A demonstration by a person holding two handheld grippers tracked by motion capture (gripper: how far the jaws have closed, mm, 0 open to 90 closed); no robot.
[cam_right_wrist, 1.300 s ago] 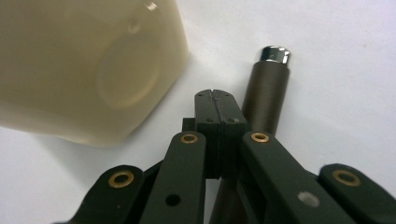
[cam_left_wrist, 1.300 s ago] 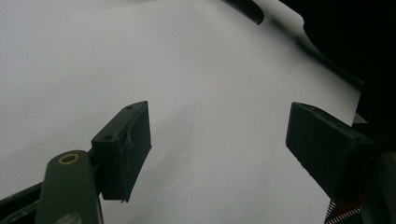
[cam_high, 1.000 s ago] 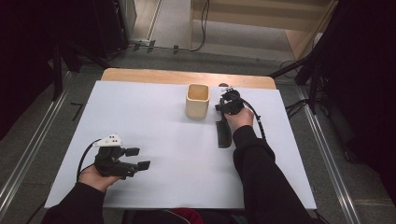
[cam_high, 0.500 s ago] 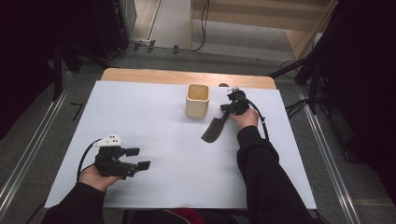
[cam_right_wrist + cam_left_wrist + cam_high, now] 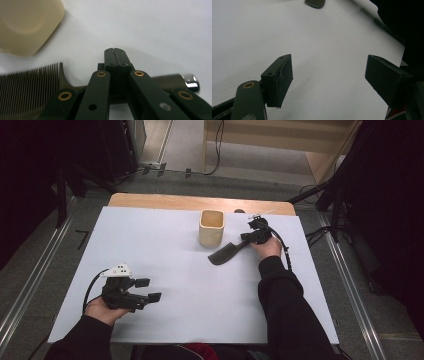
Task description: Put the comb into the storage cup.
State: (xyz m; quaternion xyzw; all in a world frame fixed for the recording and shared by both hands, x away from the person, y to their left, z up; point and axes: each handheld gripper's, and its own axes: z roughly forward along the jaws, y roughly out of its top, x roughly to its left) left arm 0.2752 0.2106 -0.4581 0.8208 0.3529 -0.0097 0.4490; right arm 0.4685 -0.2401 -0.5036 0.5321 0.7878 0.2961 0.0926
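Nearest you, your left gripper (image 5: 150, 290) rests at the near left of the white sheet (image 5: 165, 255), its jaws spread wide with nothing between them. Farther off on the right, your right gripper (image 5: 246, 238) has its jaws pressed together on the handle of one dark comb (image 5: 225, 254), which reaches leftward, just right of one beige square cup (image 5: 211, 227).
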